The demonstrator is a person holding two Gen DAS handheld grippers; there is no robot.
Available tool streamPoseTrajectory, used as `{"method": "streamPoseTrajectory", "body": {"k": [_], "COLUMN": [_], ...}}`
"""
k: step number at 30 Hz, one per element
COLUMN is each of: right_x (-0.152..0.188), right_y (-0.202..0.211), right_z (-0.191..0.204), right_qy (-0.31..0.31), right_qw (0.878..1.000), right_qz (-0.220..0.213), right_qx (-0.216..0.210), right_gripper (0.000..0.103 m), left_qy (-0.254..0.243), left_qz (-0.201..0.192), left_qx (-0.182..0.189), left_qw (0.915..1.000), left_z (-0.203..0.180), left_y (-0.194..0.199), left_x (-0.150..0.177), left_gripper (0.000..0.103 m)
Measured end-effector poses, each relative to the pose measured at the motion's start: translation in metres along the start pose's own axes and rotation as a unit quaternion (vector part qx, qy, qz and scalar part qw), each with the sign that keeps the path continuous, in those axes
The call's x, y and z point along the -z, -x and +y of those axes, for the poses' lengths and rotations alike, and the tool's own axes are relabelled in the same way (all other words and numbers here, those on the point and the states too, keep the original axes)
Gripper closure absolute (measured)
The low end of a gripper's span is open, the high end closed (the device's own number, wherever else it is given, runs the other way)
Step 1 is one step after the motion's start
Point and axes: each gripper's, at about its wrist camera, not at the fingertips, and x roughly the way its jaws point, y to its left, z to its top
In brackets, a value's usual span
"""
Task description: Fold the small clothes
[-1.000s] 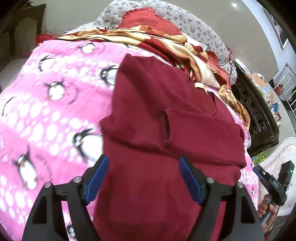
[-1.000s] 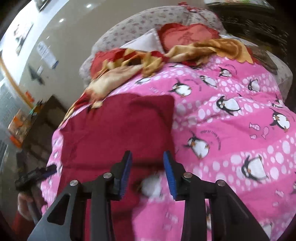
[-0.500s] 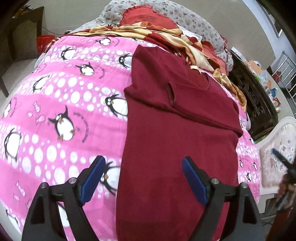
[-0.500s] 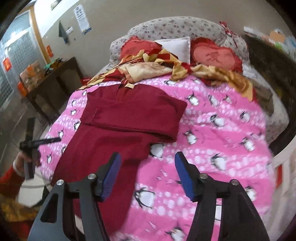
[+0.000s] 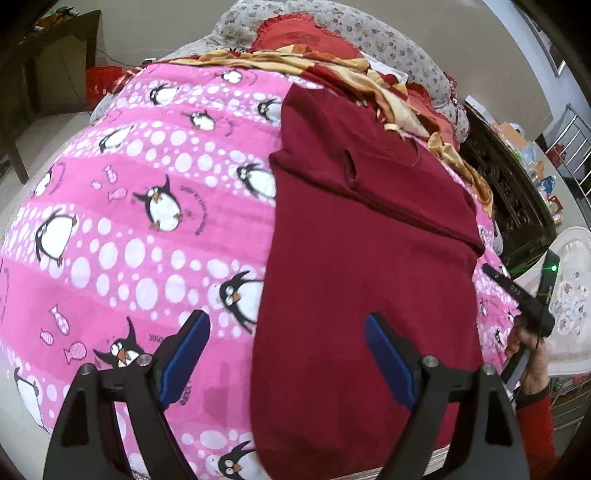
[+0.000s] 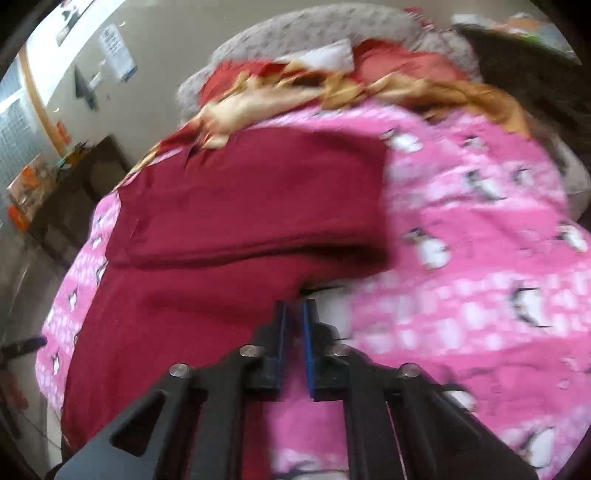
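A dark red long-sleeved top (image 5: 362,266) lies flat on a pink penguin blanket (image 5: 140,221), both sleeves folded across its chest. My left gripper (image 5: 288,354) is open and empty, held above the top's lower left edge. In the blurred right wrist view, the top (image 6: 229,229) fills the left half. My right gripper (image 6: 293,314) has its jaws nearly together, with a thin gap and nothing visible between them, above the top's right side edge. The right gripper also shows in the left wrist view (image 5: 517,295) at the right.
A crumpled orange and red cloth (image 5: 332,70) and pillows (image 5: 303,33) lie at the head of the bed. A dark carved cabinet (image 5: 517,206) stands to the right of the bed. A dark wooden table (image 5: 44,74) stands at the far left.
My right gripper has closed from wide open to nearly shut and moved down towards the top's side edge. My left gripper stays open and has drawn closer to the top's lower part.
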Motion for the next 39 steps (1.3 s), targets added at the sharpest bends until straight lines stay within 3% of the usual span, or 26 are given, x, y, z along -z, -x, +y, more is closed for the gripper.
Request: {"method": "streamPoseTrajectory", "body": {"k": [1,2,4,6,7,8,11,16,19,23,25,27,30,32,39], "right_x": [-0.001,-0.001,0.002,0.009,0.012,0.019,0.049,0.079,0.082,0.081,0.085,0.088,0.090,0.095,0.134], "right_y": [-0.001,-0.002,0.005,0.031,0.038,0.049,0.060,0.020,0.015,0.059,0.060,0.051,0.059,0.072,0.091], "right_z": [-0.009,-0.017,-0.031,-0.025,-0.018,-0.009,0.019,0.041,0.042,0.035,0.029,0.026,0.018,0.012,0.010], "right_qy": [-0.006,-0.018,-0.053,-0.019,-0.001,0.029,0.071,0.085,0.065,0.065,0.064,0.062,0.021,0.014,0.024], "right_qw": [1.000,1.000,0.998,0.997,0.996,0.995,0.987,0.987,0.990,0.993,0.994,0.994,0.992,0.987,0.975], "right_qz": [0.005,0.012,0.028,0.025,0.029,0.038,0.069,0.114,0.094,0.048,0.053,0.066,0.072,0.082,0.141], "right_qx": [0.022,0.015,-0.036,-0.077,-0.082,-0.091,-0.128,-0.080,-0.078,-0.091,-0.078,-0.065,-0.102,-0.139,-0.170], "right_gripper": [0.087,0.087,0.086,0.072,0.058,0.051,0.050,0.050,0.081,0.081,0.081,0.080,0.070,0.049,0.048], "left_qy": [0.003,0.007,0.015,0.016,0.015,0.015,0.026,0.043,0.026,0.021,0.025,0.023,0.017,0.013,0.026], "left_qz": [0.007,0.014,0.024,0.022,0.021,0.022,0.025,0.035,0.029,0.025,0.029,0.041,0.047,0.040,0.066], "left_qx": [-0.001,-0.001,0.003,0.008,0.007,0.007,0.006,0.015,0.011,0.014,0.016,0.011,0.013,0.010,0.013], "left_qw": [1.0000,0.9999,0.9996,0.9996,0.9996,0.9996,0.9993,0.9984,0.9992,0.9994,0.9991,0.9988,0.9987,0.9991,0.9974], "left_z": [0.001,0.002,0.003,0.004,0.005,0.005,0.010,0.011,0.007,0.009,0.010,0.008,0.007,0.008,0.016], "left_y": [-0.006,-0.011,-0.018,-0.018,-0.018,-0.018,-0.021,-0.024,-0.018,-0.010,-0.013,-0.019,-0.016,-0.010,-0.009], "left_x": [0.002,0.003,0.008,0.012,0.015,0.017,0.022,0.026,0.028,0.033,0.036,0.040,0.048,0.053,0.071], "left_gripper": [0.014,0.014,0.014,0.014,0.014,0.014,0.014,0.014,0.014,0.014,0.014,0.014,0.014,0.014,0.014]}}
